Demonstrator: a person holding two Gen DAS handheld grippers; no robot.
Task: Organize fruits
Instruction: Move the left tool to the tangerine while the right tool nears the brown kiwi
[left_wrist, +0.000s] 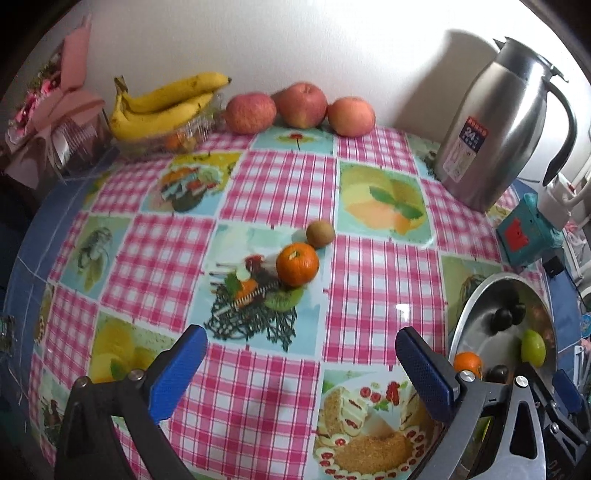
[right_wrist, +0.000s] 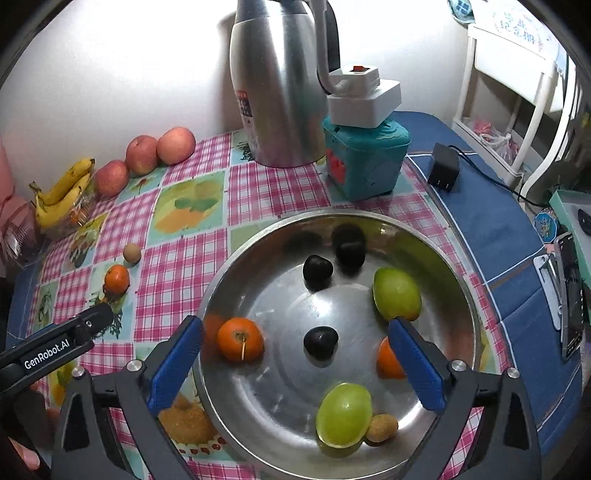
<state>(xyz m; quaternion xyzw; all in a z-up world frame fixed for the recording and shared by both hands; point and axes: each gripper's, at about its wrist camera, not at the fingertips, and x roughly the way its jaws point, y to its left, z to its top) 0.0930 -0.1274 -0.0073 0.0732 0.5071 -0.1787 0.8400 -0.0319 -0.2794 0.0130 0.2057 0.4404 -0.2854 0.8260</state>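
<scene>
Nearest to me, the right gripper (right_wrist: 295, 365) hangs over the round steel bowl (right_wrist: 469, 280) with its blue pads wide apart and nothing between them. In the bowl lie a small orange mandarin (right_wrist: 240, 339) at nine o'clock, a dark plum-like fruit (right_wrist: 320, 341) in the middle, a second orange fruit (right_wrist: 388, 360) half hidden behind the right pad at three o'clock, and a green oval fruit (right_wrist: 343, 413) with a small brown kiwi (right_wrist: 382, 427) touching it at six o'clock. Farther in are two more dark fruits (right_wrist: 317, 271) and another green fruit (right_wrist: 397, 295) at two o'clock.

The left gripper (left_wrist: 301, 363) is also spread open and empty, pointing down at the chequered pink tablecloth (left_wrist: 369, 280). Beyond it, toward twelve o'clock, a loose orange mandarin (left_wrist: 297, 264) and a loose brown kiwi (left_wrist: 320, 233) sit just beside each other, well apart from the bowl.

At the far edge, near the wall, I see three red apples (left_wrist: 301, 105), yellow bananas (left_wrist: 166, 103) on a clear dish at eleven o'clock, and a steel thermos jug (left_wrist: 498, 129) at one o'clock.

I judge that the collecting step is between two picks. The next move calls for the left gripper to go forward to the loose mandarin, close gently around it so it does not roll, and carry it to the bowl.
</scene>
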